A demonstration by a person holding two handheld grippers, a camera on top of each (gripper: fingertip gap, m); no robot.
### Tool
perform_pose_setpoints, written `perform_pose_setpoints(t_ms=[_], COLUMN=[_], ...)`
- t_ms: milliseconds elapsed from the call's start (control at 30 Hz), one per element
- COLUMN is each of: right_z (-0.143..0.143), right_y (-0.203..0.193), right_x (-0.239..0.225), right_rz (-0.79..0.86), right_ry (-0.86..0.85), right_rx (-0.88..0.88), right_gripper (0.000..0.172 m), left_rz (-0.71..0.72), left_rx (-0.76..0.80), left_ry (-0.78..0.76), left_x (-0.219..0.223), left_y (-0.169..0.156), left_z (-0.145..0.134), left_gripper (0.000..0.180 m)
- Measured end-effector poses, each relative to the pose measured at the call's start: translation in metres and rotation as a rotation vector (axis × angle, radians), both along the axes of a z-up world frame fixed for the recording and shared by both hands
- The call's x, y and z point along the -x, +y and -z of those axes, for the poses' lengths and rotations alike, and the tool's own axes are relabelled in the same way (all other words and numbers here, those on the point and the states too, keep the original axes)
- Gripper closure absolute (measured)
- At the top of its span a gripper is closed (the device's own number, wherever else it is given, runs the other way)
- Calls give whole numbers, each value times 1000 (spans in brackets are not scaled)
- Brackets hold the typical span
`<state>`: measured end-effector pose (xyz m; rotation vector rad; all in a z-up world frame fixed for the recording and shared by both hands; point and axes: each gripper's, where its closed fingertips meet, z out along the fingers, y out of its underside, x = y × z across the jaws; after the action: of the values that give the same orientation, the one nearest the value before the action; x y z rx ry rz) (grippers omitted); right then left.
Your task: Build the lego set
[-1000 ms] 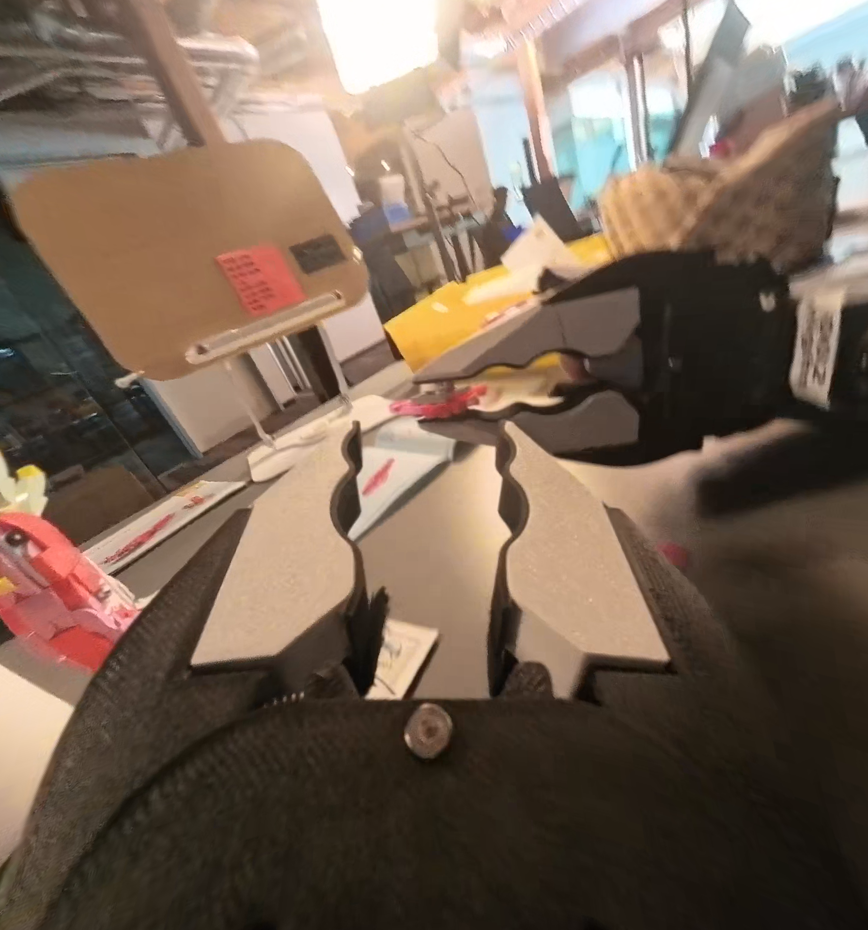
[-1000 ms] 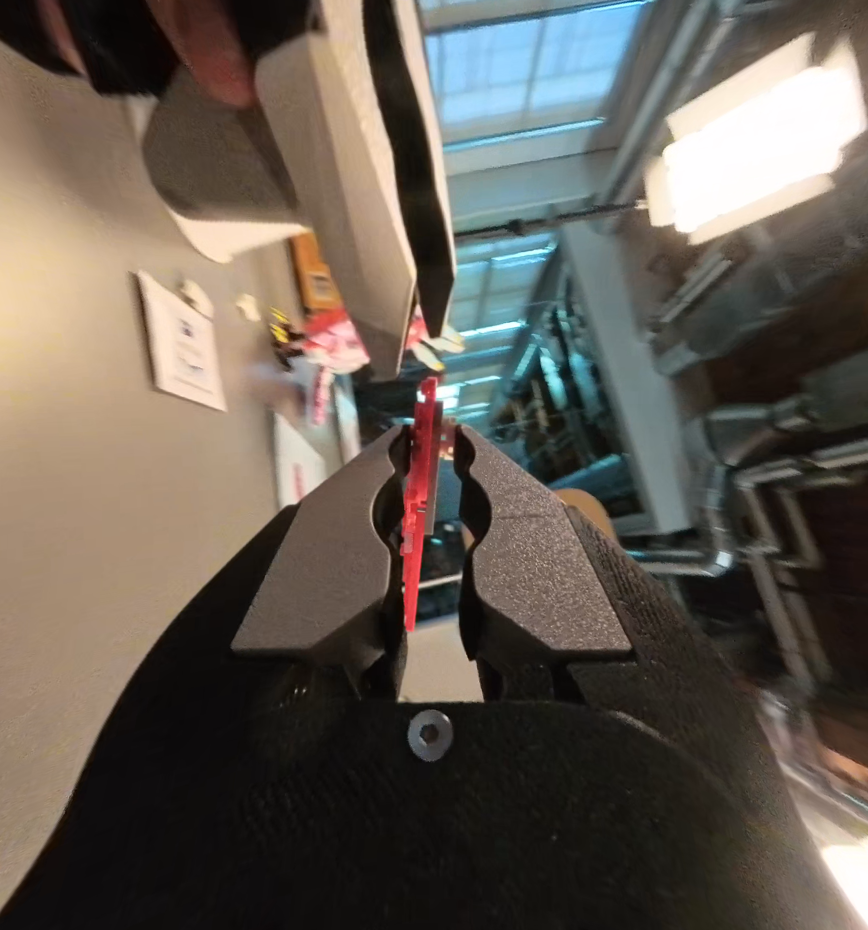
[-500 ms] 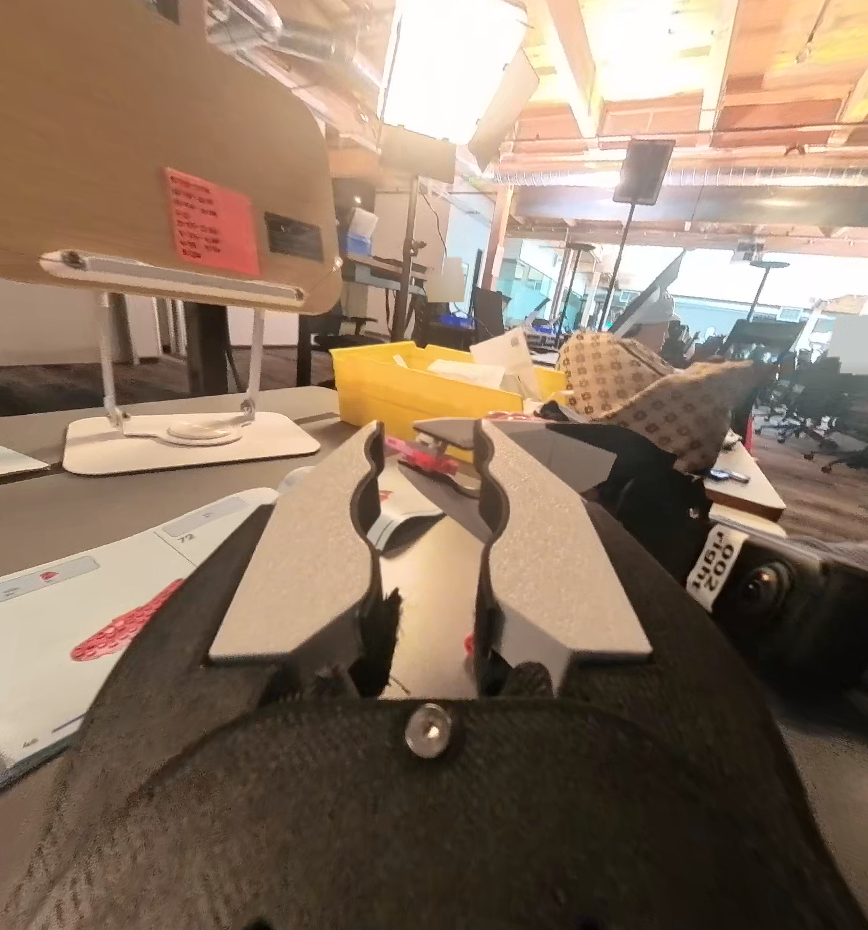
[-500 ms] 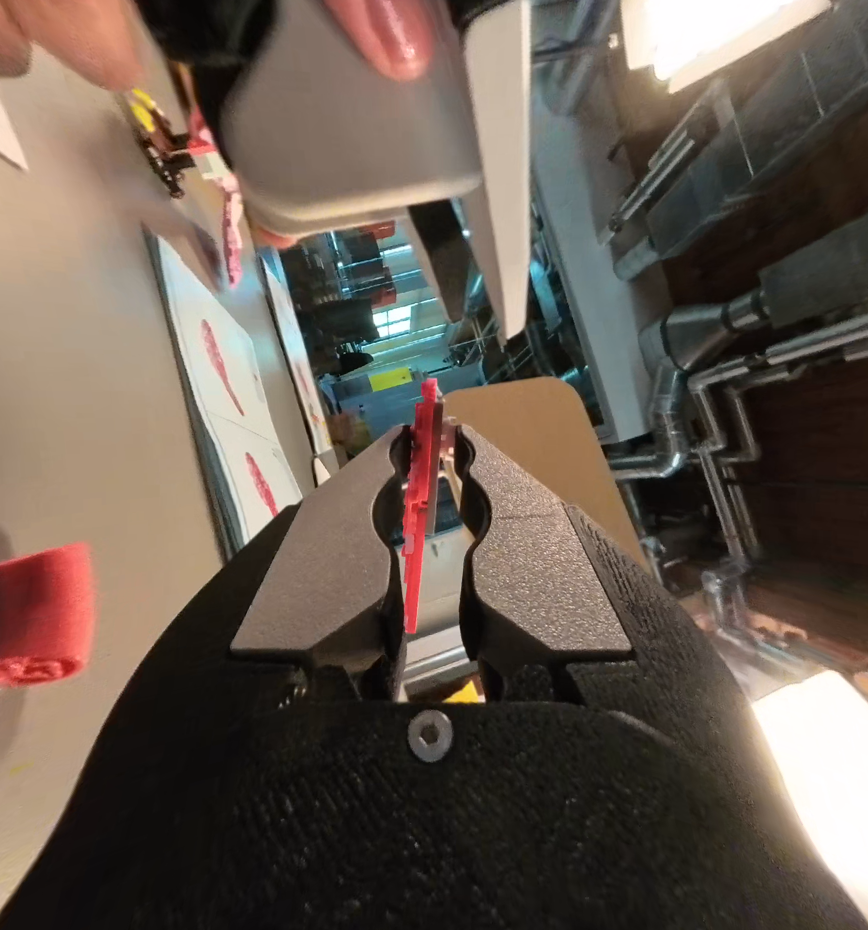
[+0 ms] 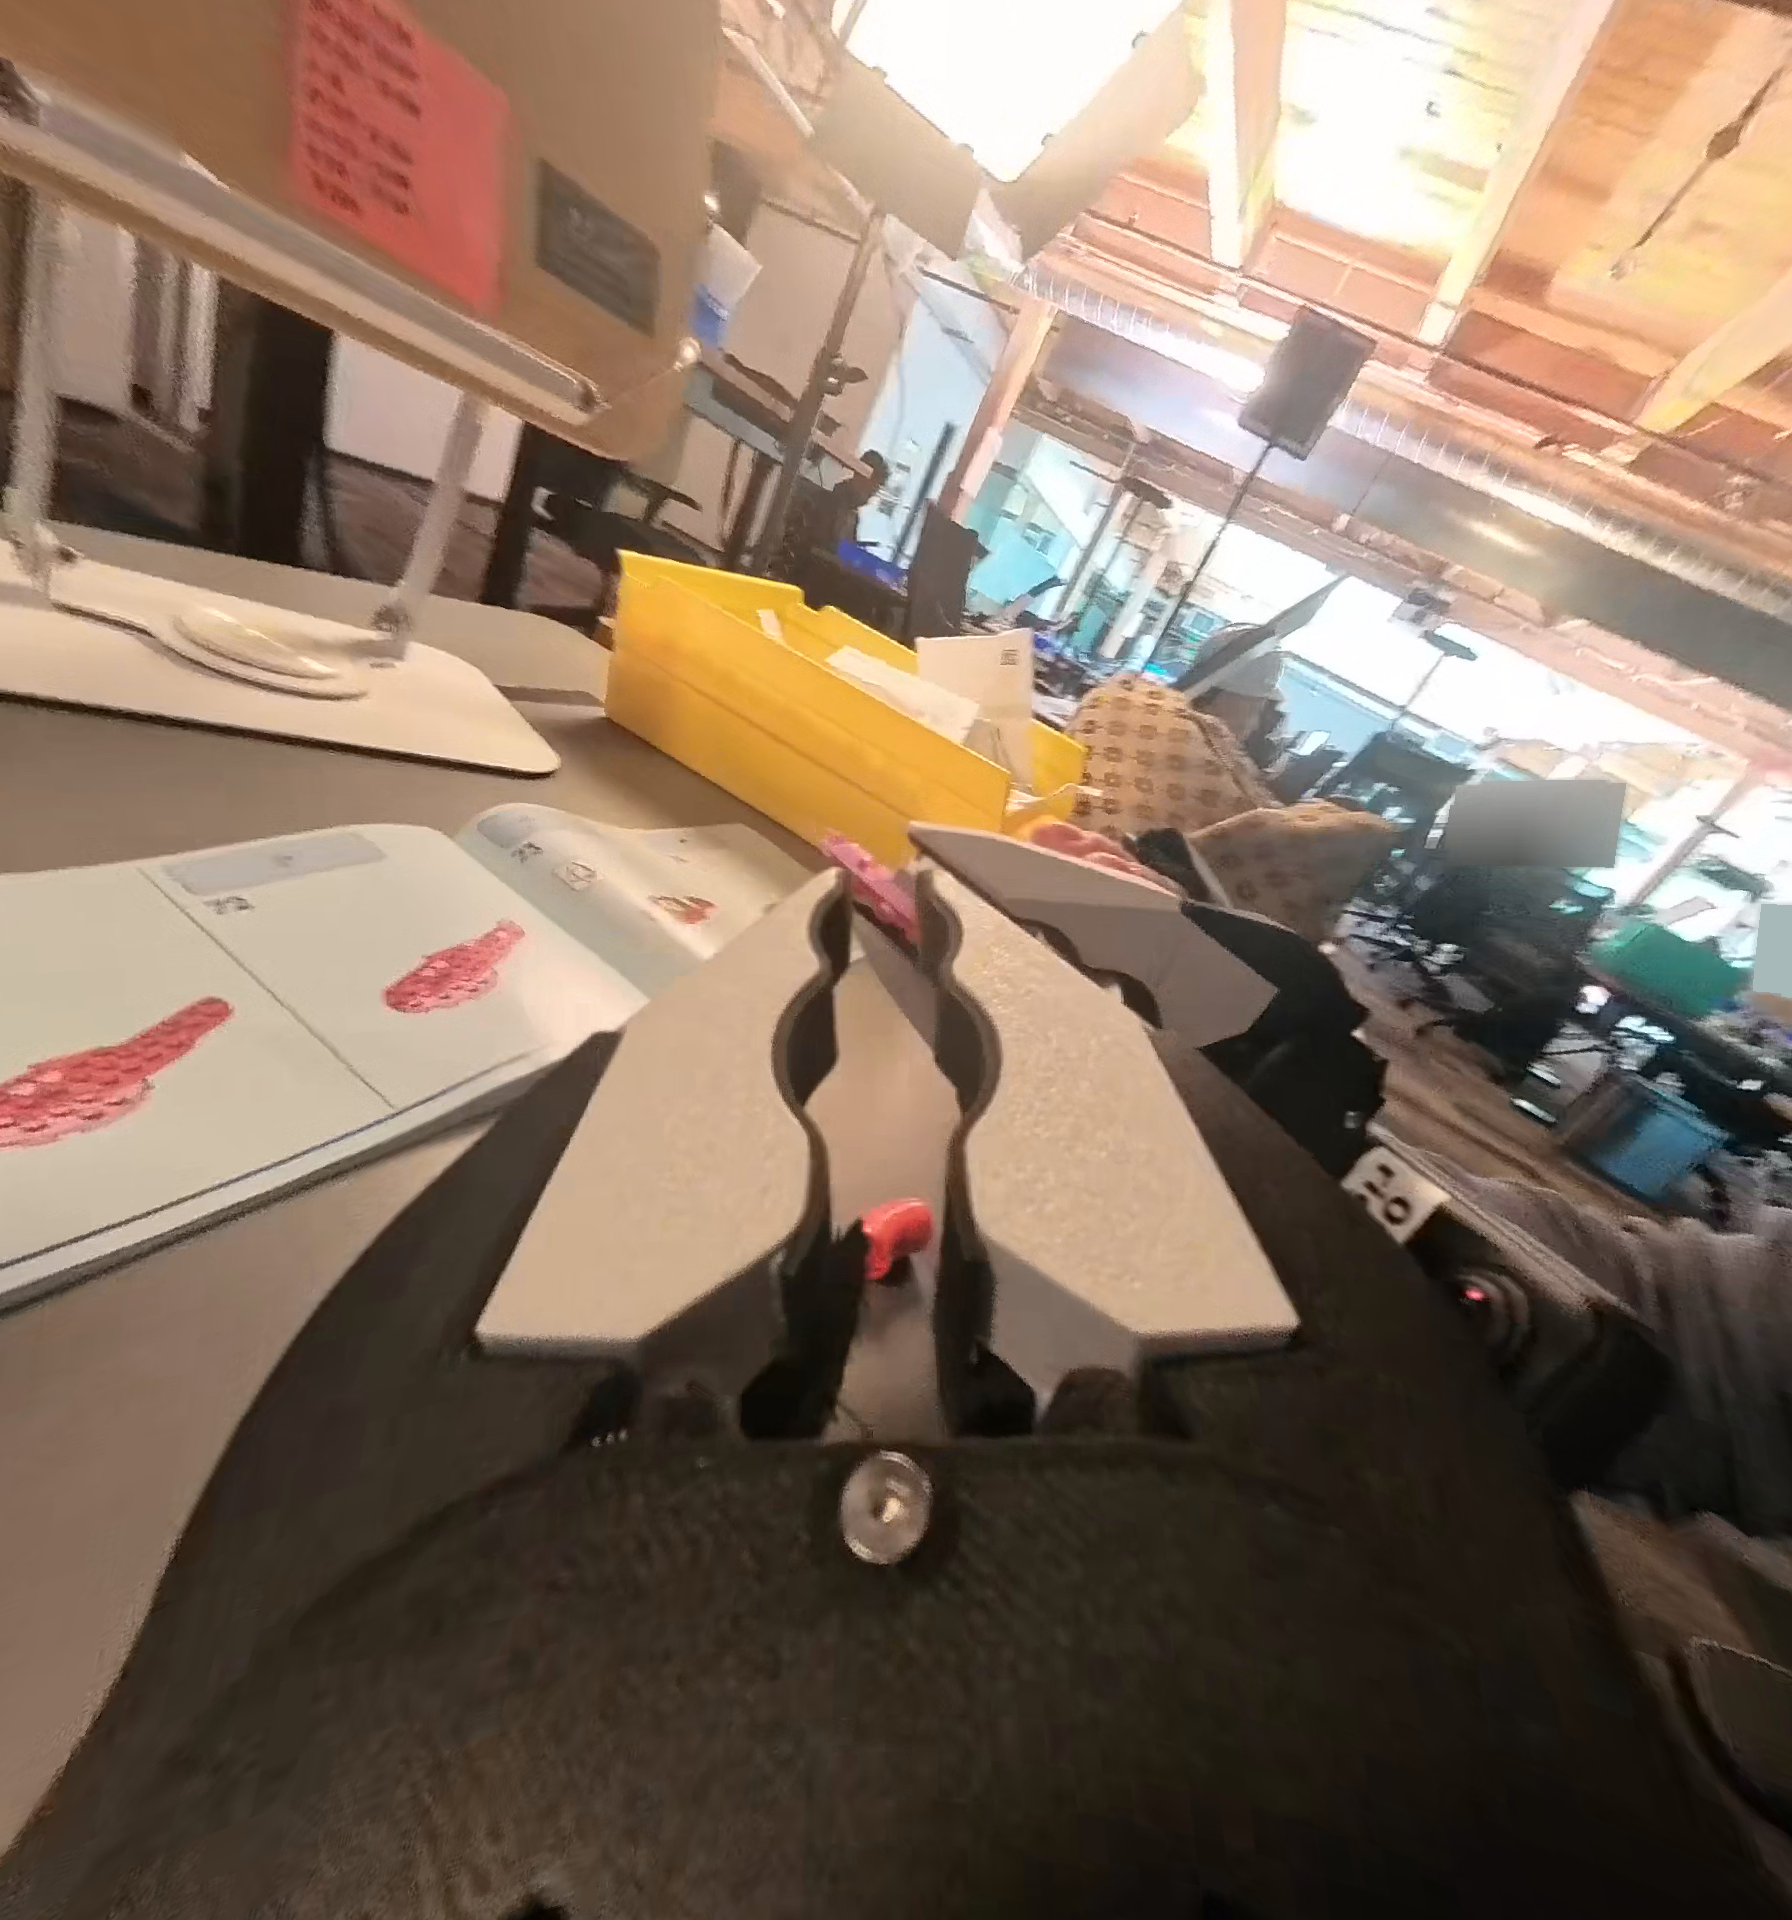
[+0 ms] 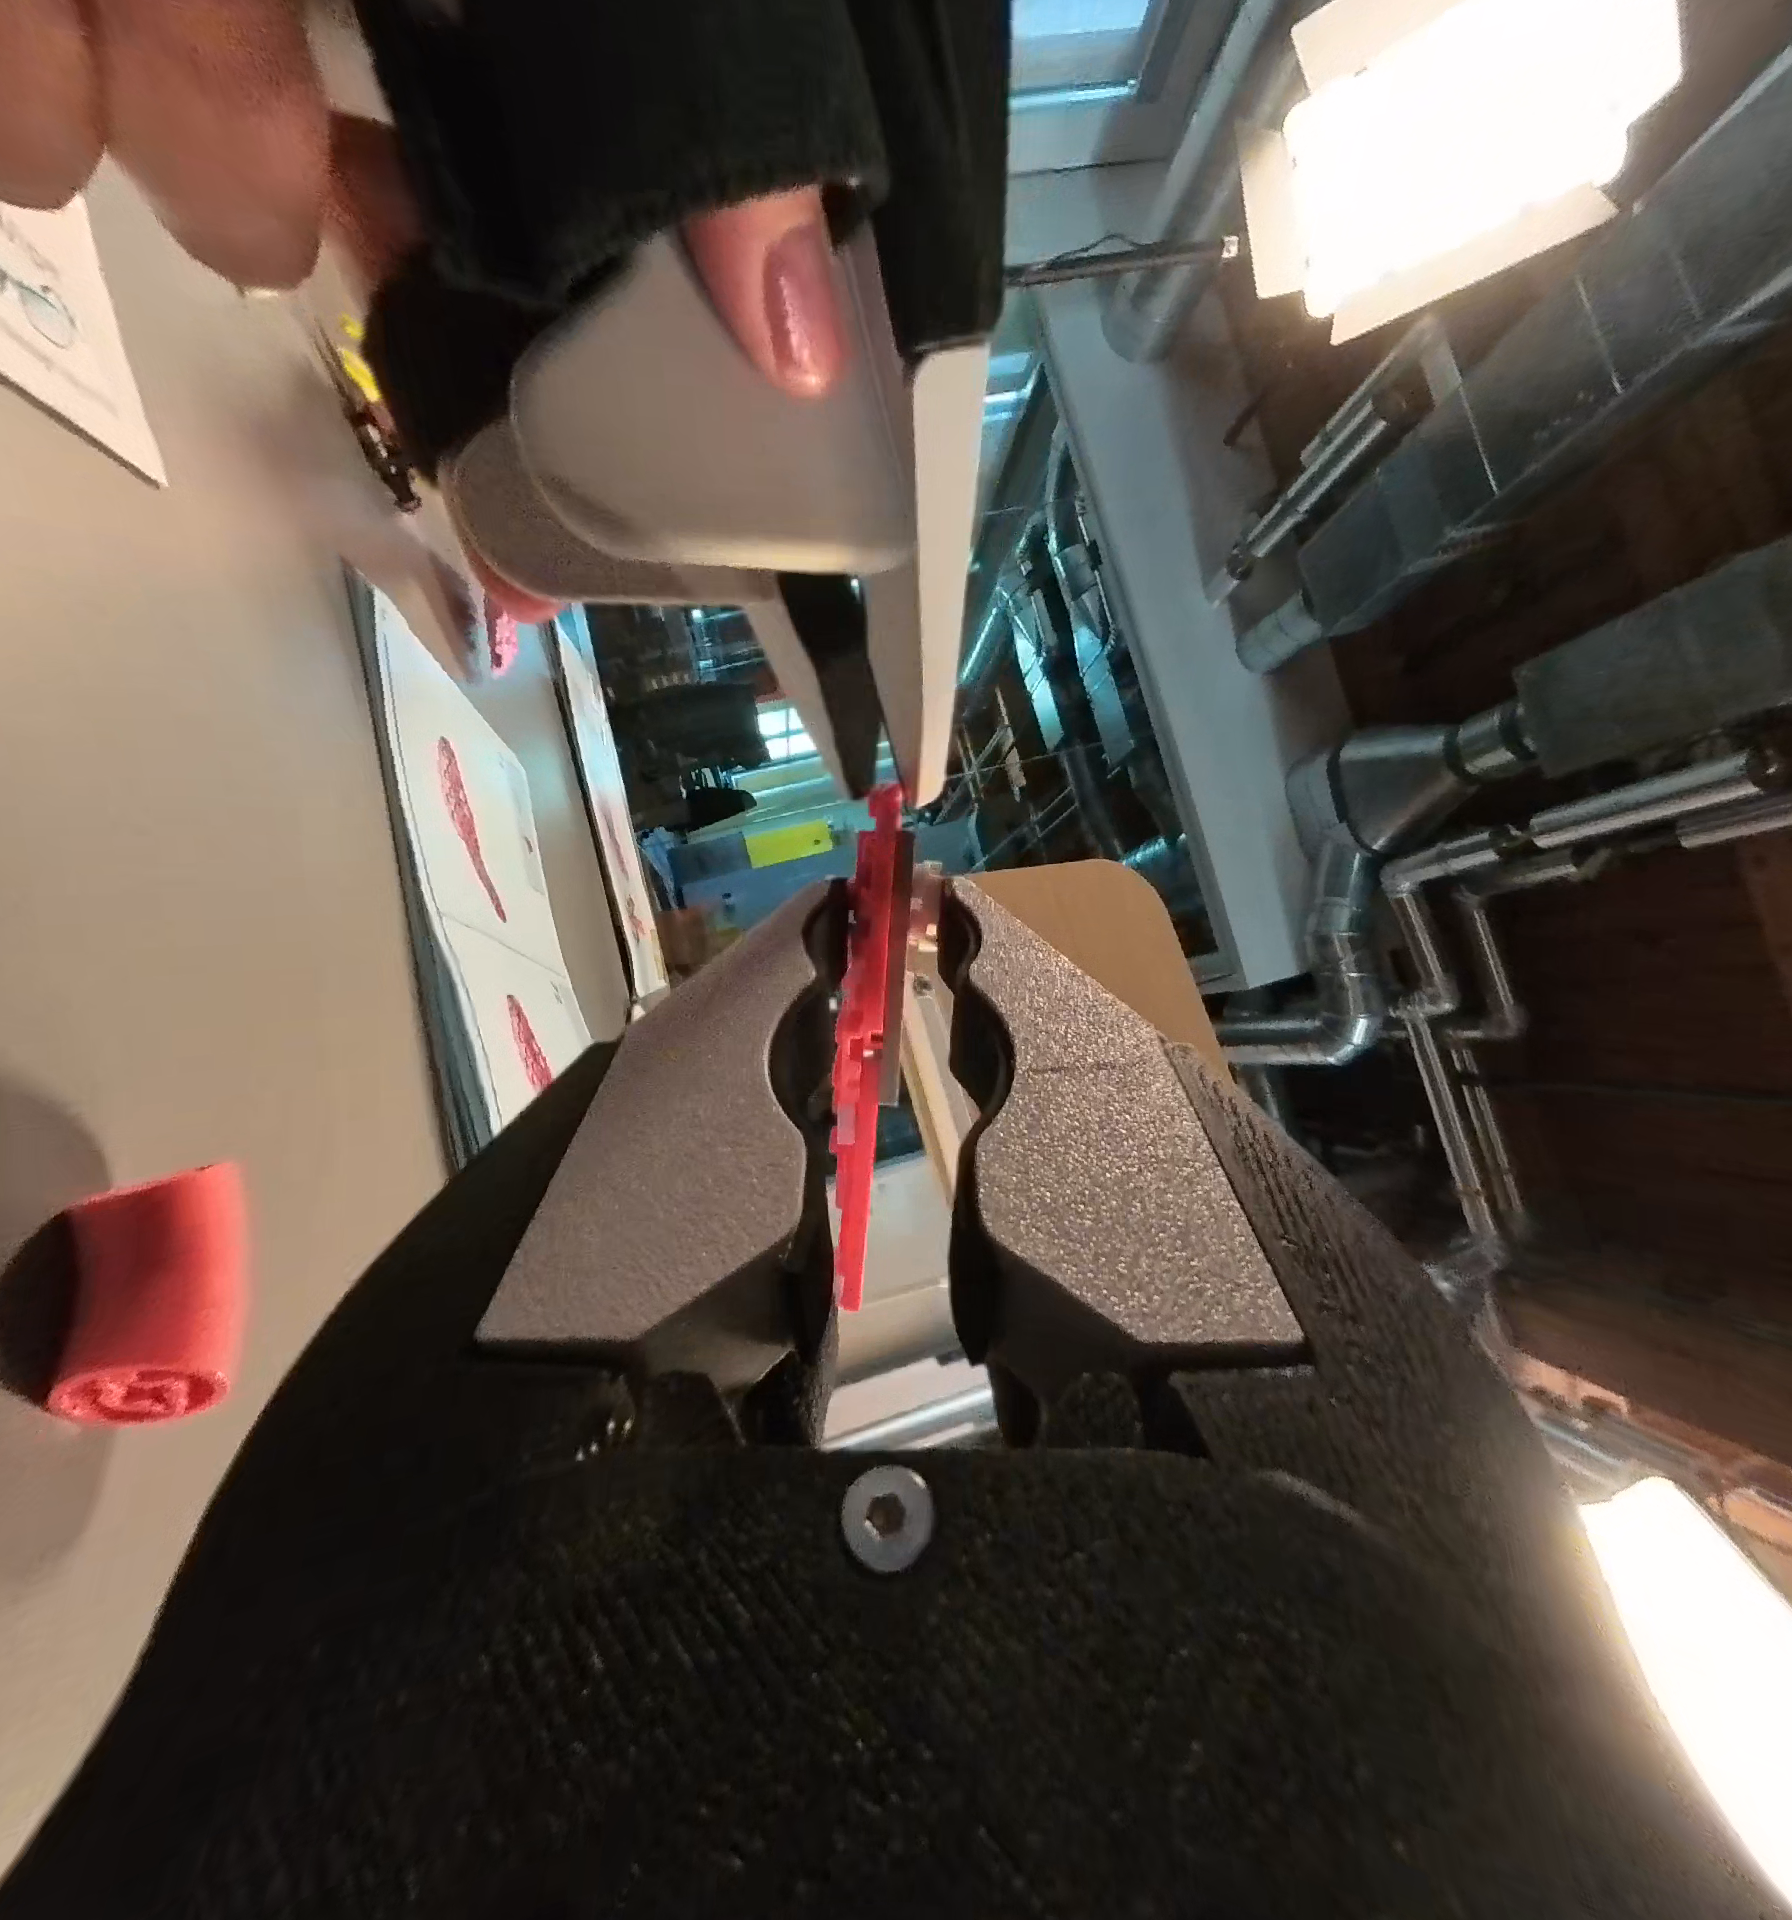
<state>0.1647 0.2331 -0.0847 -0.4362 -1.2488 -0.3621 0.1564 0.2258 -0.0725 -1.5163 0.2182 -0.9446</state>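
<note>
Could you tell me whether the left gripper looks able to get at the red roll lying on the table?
Probably not at once: the left gripper is closed on the tip of the red brick plate that the right gripper holds; the red roll lies clear.

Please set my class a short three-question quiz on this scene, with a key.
1. True or false: the right tool grips a flat red brick piece edge-on between its fingers.
2. What colour is the bin on the table behind the open booklet? A blue, B yellow, C green.
3. Short answer: what flanks the far end of the red brick piece in the right wrist view?

Key: 1 true. 2 B. 3 the tips of the left tool.
</note>
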Motion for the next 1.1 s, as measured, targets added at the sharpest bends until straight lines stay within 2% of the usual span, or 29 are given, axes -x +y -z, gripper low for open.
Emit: perform_pose_setpoints(t_ms=[267,533,667,733,767,967,1100], right_z=[3,9,12,13,14,18,21], right_y=[-1,1,0,-1,-1,-1,-3], right_x=[-1,1,2,3,4,7,11], right_rz=[-1,1,-1,-5,-7,1,19], right_ry=[-22,-49,-67,-76,-79,-117,-158], right_rx=[-10,-4,-4,-3,-1,39,32], right_gripper=[158,157,158,158,158,158,158], left_rz=[145,144,245,298,290,273,291], left_rx=[140,231,284,320,334,346,395], left_ry=[-201,-217,-279,-309,-312,-213,-217], left_x=[-1,6,-1,-7,-6,-3,1], left_y=[0,6,0,-2,-1,-1,-2], left_z=[4,13,12,14,16,21,25], left_gripper=[169,163,157,161,168,170,172])
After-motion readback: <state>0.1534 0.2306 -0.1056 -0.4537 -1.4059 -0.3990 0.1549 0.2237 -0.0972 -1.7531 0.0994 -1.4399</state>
